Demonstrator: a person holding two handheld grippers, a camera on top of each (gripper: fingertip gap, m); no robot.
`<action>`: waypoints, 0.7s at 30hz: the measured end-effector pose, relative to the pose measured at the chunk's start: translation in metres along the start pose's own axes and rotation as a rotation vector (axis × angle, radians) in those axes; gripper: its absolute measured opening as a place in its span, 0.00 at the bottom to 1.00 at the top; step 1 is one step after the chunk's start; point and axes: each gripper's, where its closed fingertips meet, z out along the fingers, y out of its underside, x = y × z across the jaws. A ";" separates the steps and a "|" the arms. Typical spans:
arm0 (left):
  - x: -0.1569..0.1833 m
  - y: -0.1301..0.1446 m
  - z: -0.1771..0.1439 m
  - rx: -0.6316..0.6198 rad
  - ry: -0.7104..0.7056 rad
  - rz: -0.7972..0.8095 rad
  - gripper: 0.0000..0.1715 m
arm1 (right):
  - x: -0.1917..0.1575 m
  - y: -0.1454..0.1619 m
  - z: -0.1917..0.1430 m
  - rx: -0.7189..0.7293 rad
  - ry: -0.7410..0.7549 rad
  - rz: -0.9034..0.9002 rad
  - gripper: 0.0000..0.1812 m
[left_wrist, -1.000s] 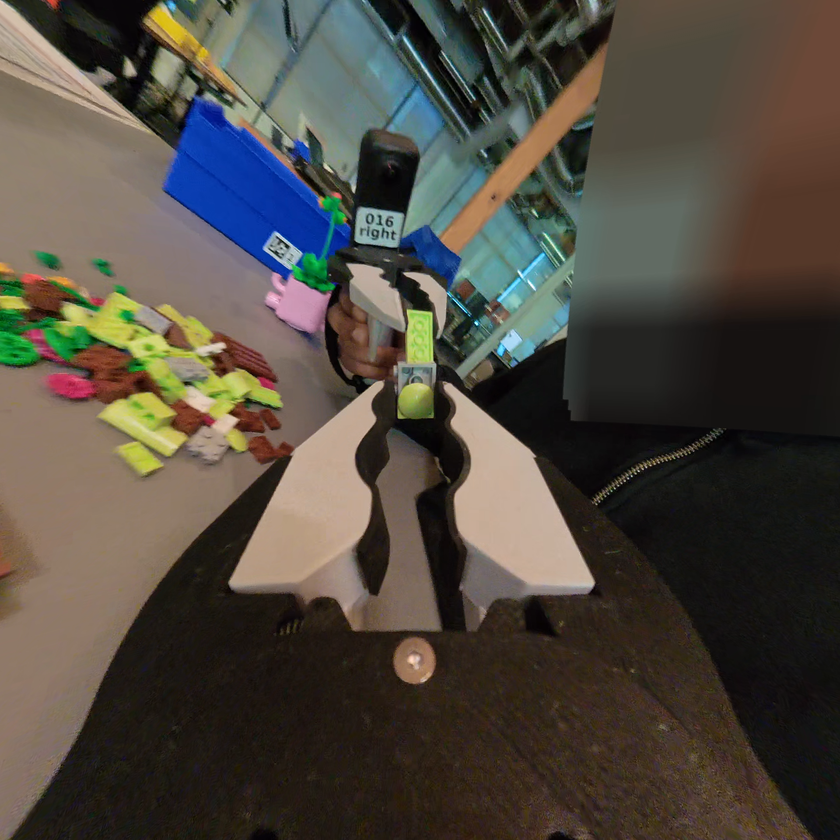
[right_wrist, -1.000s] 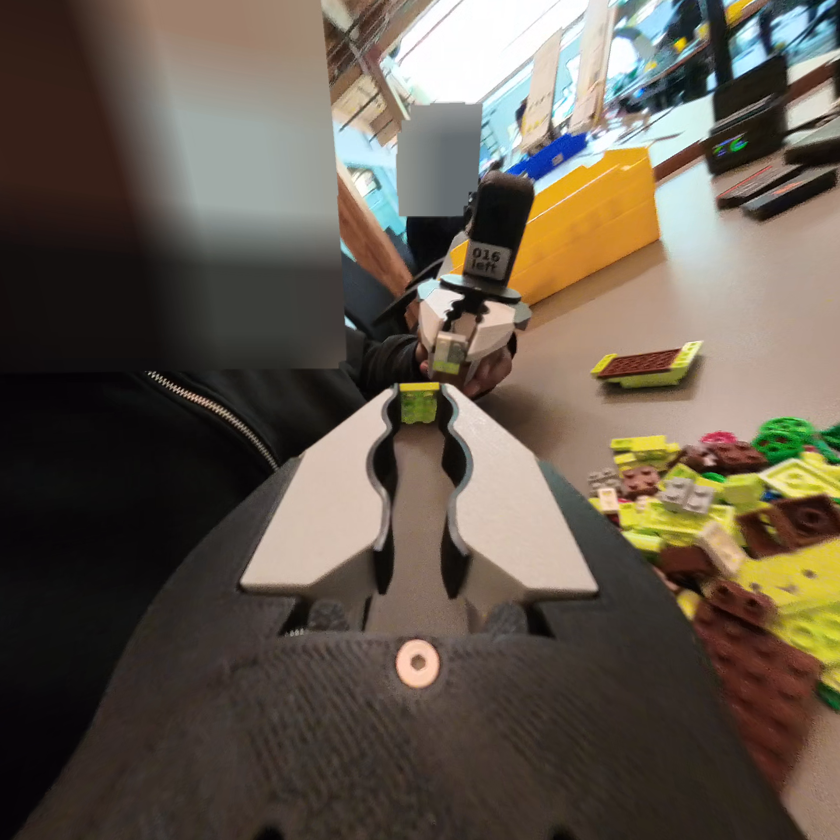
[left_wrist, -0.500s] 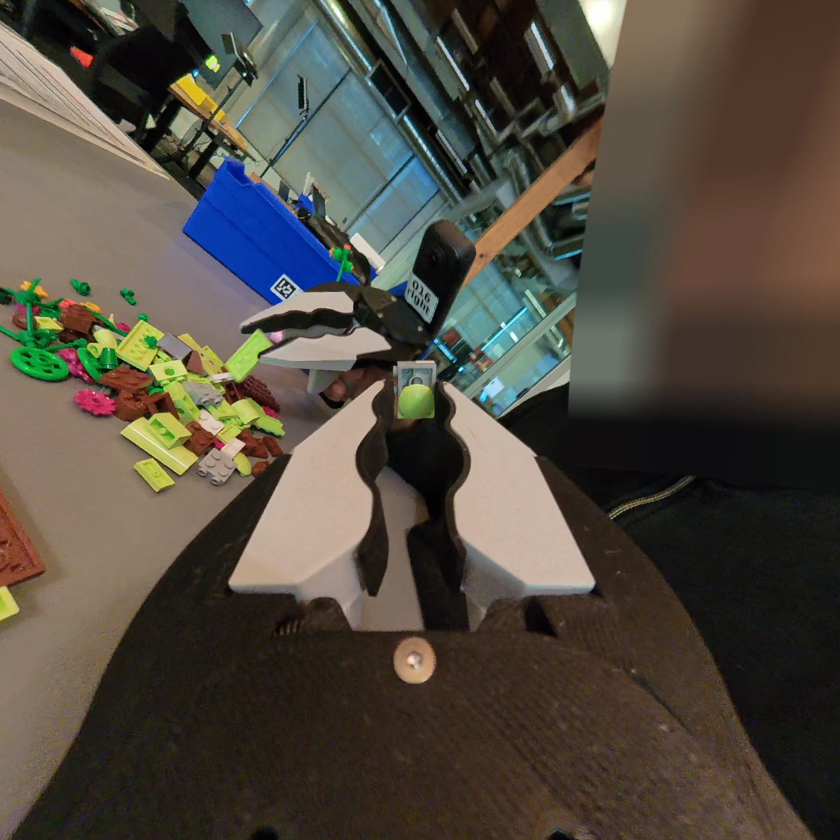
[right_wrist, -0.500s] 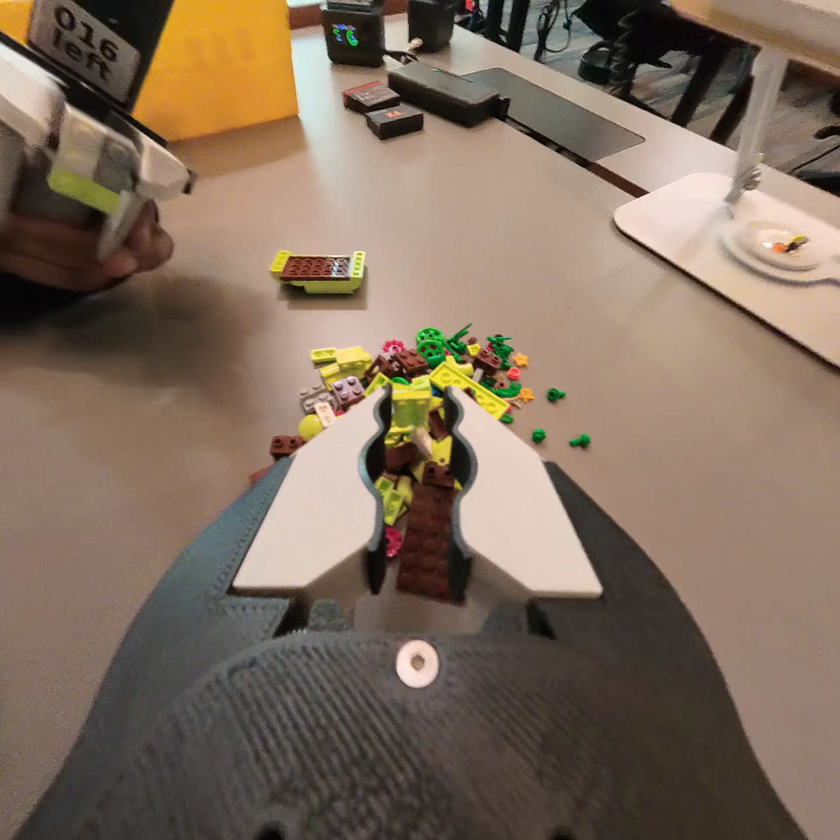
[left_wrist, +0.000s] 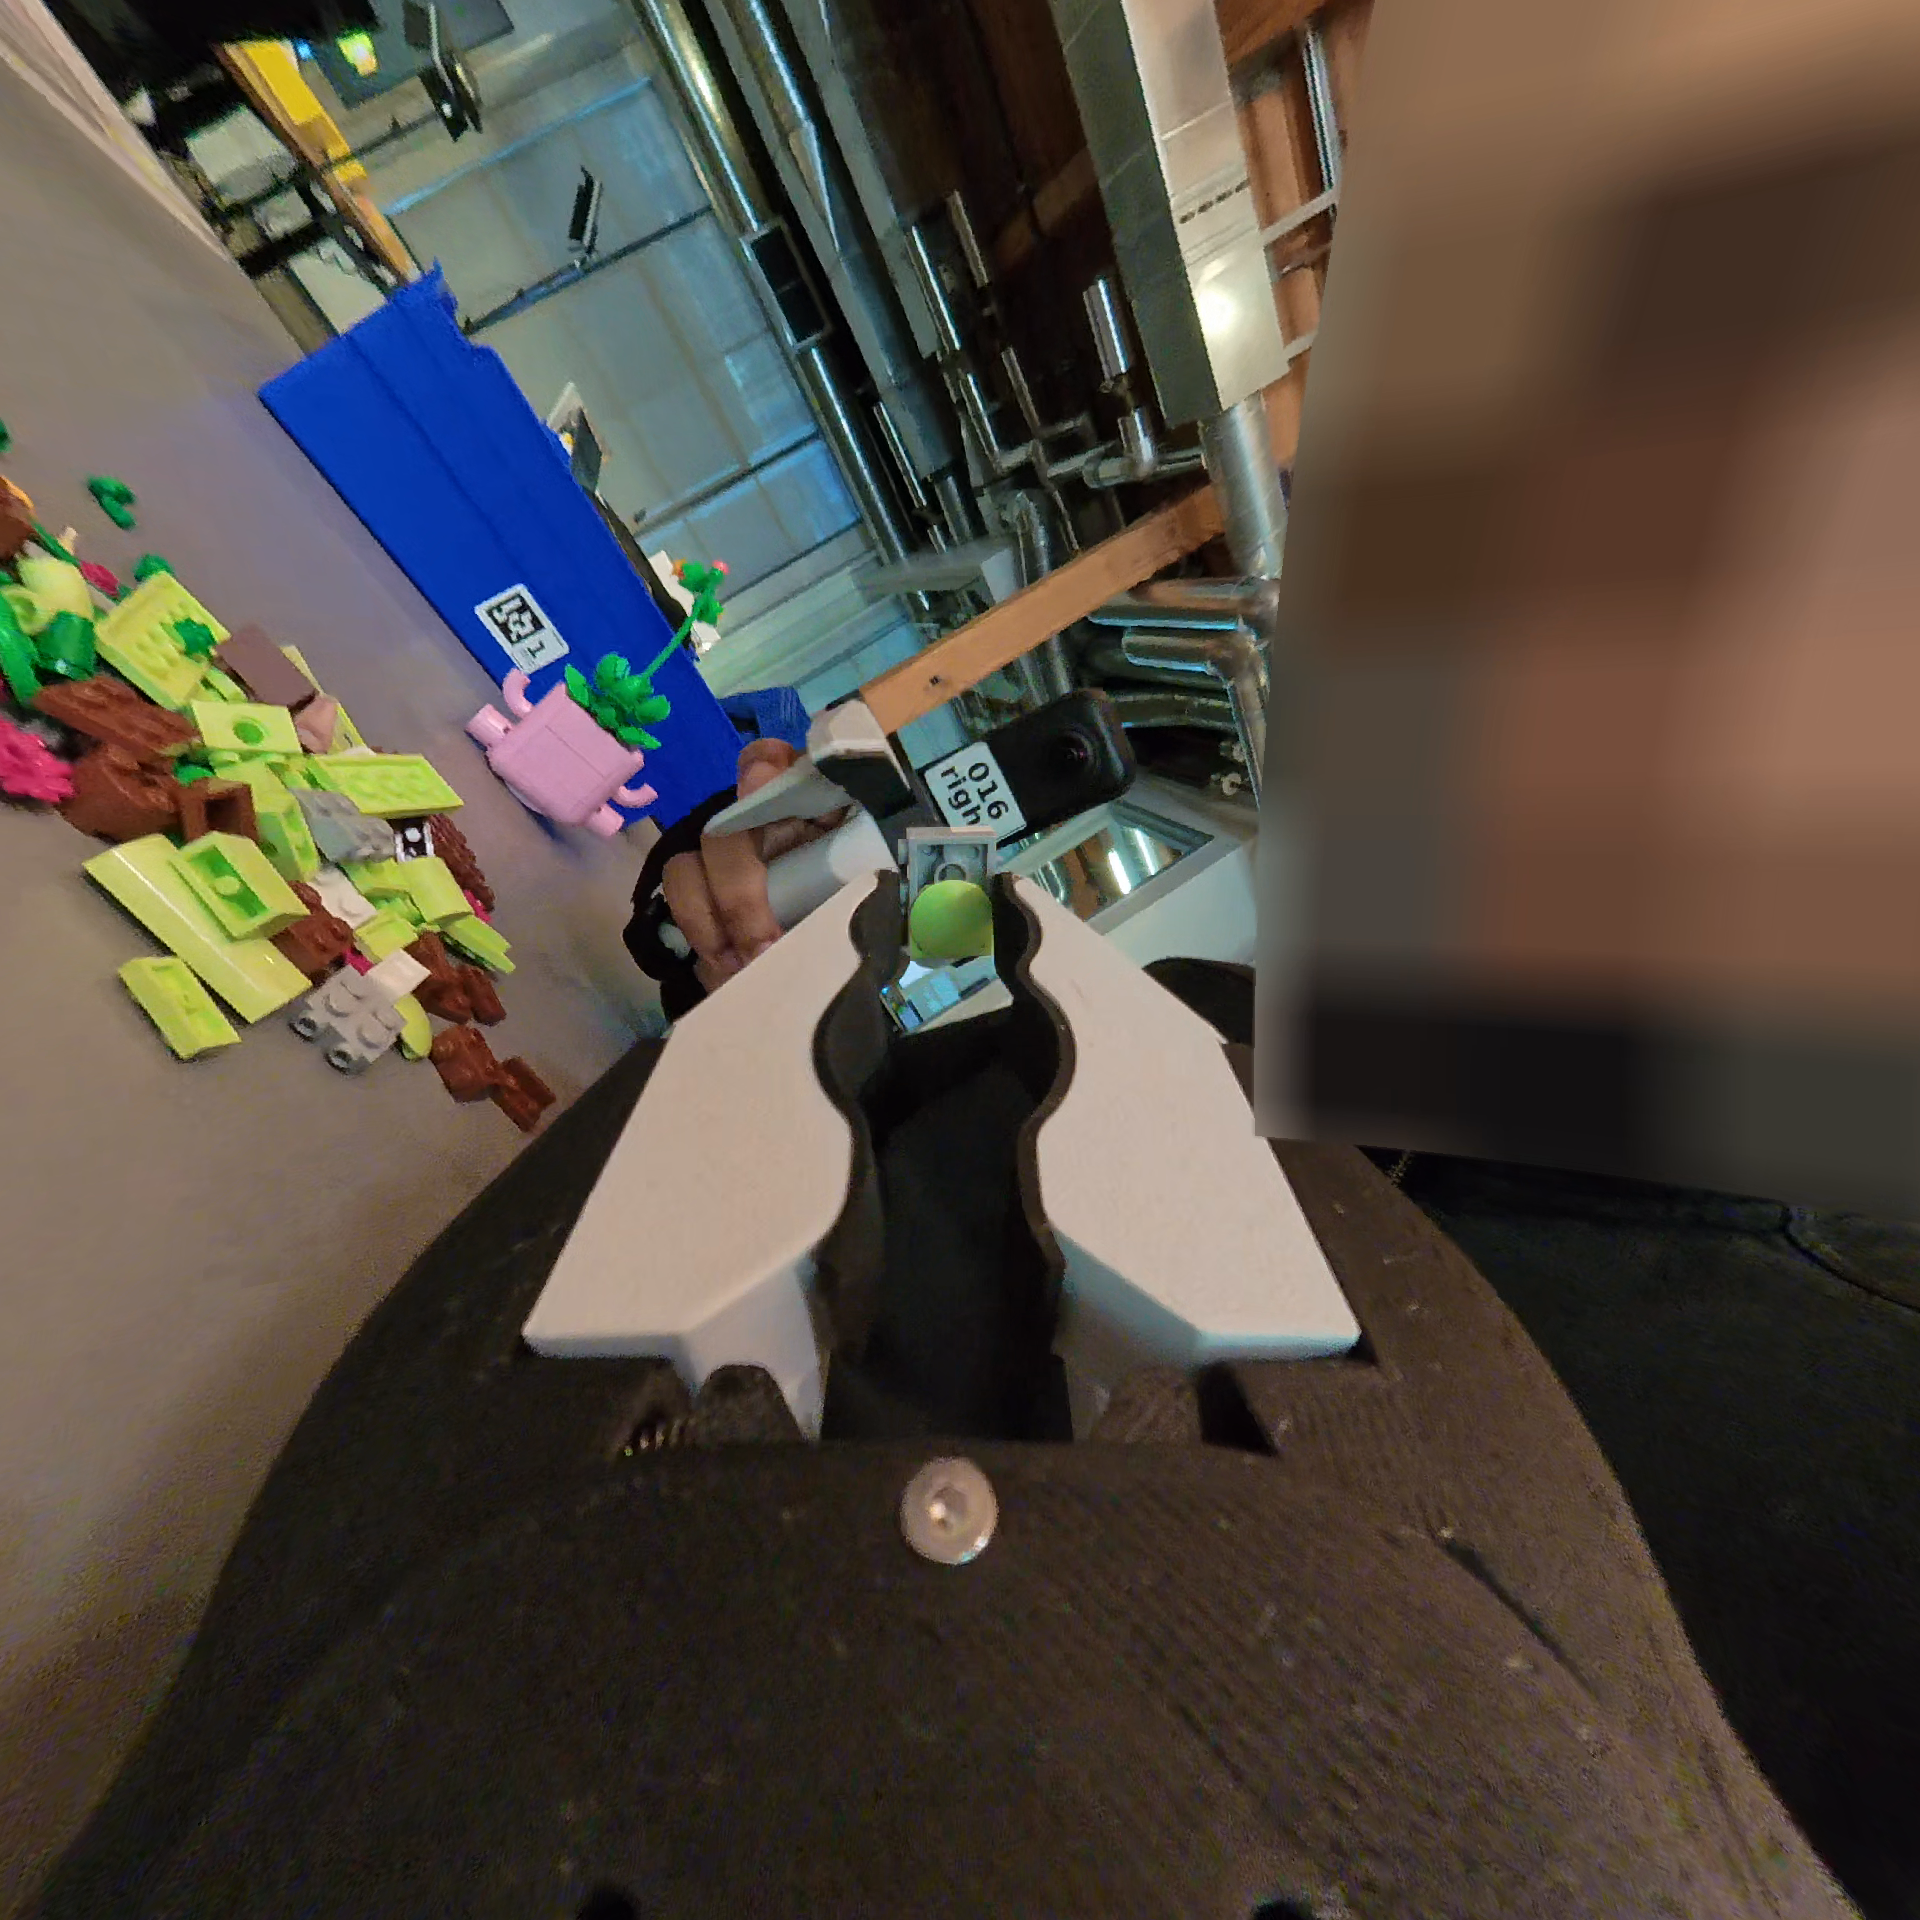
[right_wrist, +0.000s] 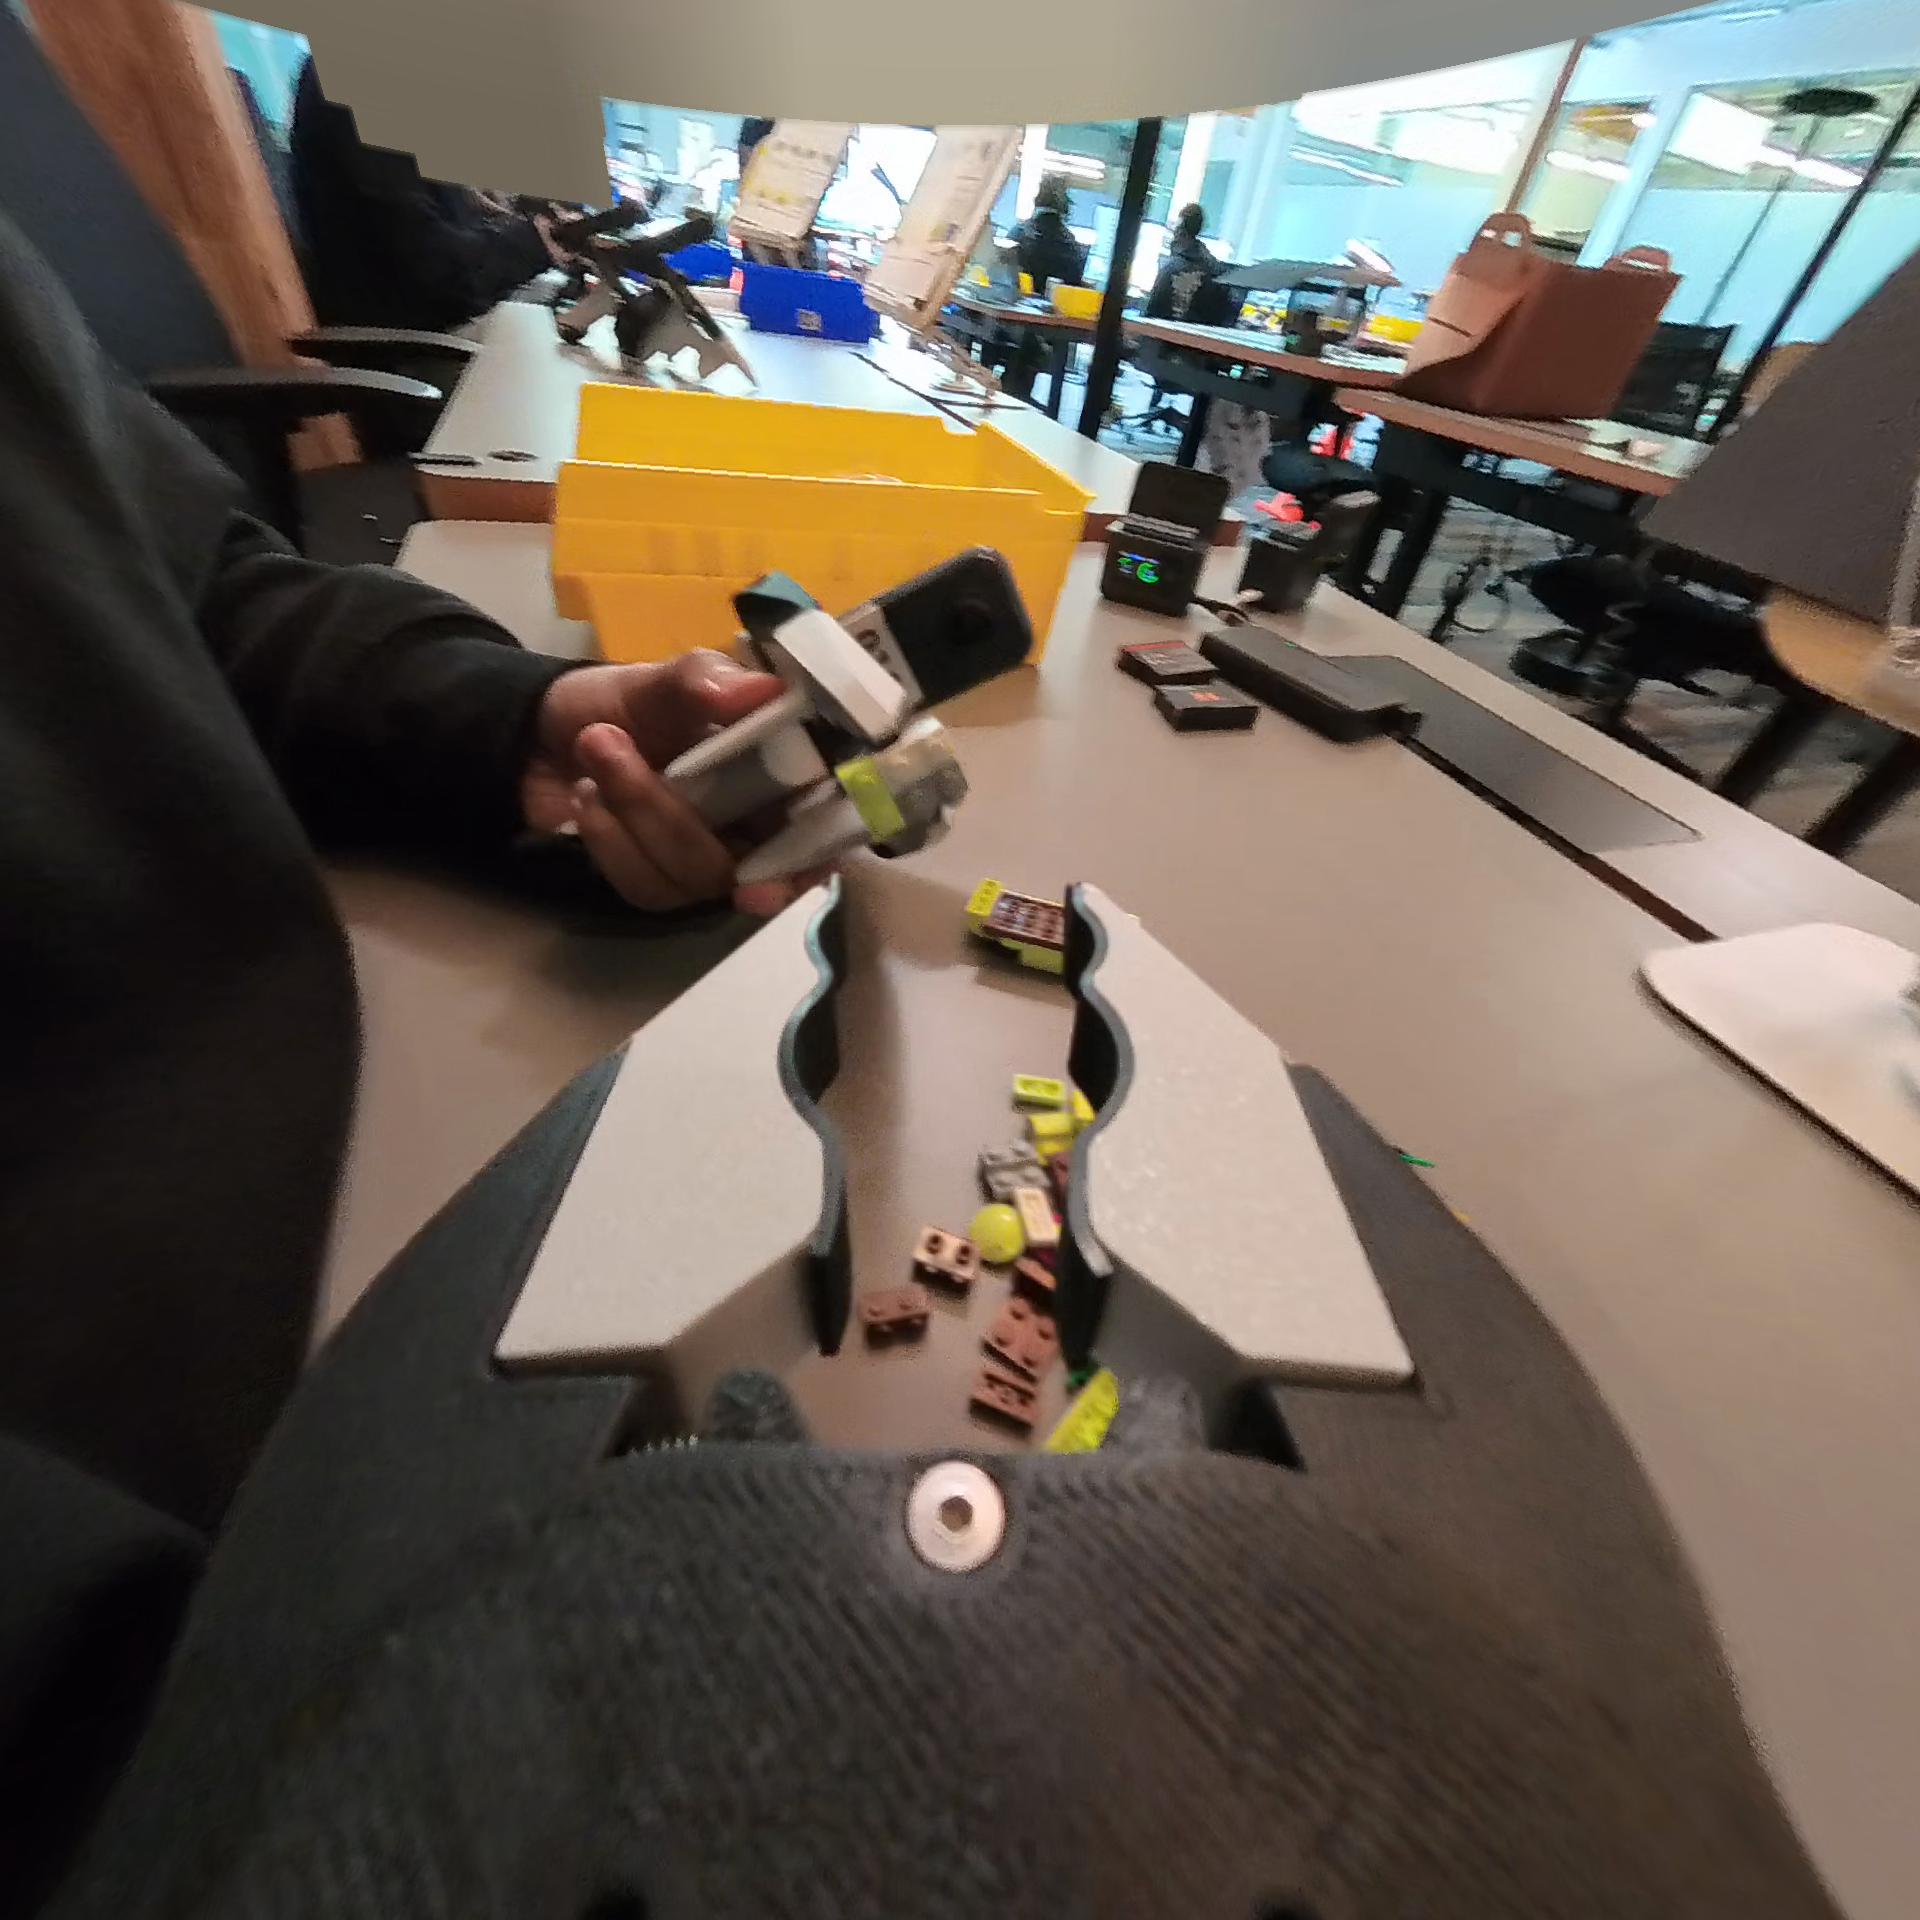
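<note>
While your left gripper (left_wrist: 948, 902) pinches a small grey-and-lime brick piece (left_wrist: 948, 896) above the grey table (left_wrist: 125, 1195), your right gripper (right_wrist: 951, 914) spread wide, hovering over the loose brick pile (right_wrist: 1023, 1236), holding nothing.

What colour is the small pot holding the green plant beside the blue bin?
Pink pot; clearest in the left wrist view.

Far left: I see a yellow bin (right_wrist: 821, 499) on the table (right_wrist: 1299, 831).
Far: blue bin (left_wrist: 457, 520), pink brick pot (left_wrist: 561, 758).
Near: loose bricks (left_wrist: 260, 862).
</note>
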 end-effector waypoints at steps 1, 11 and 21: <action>-0.001 0.003 0.002 -0.016 -0.003 -0.005 0.08 | -0.006 -0.001 0.002 0.009 -0.032 0.012 0.22; -0.019 0.021 0.010 -0.151 -0.240 0.355 0.08 | -0.011 -0.001 0.001 0.138 -0.441 0.833 0.13; 0.002 0.022 0.013 -0.101 0.003 0.024 0.08 | -0.028 -0.013 0.001 0.133 -0.242 0.175 0.23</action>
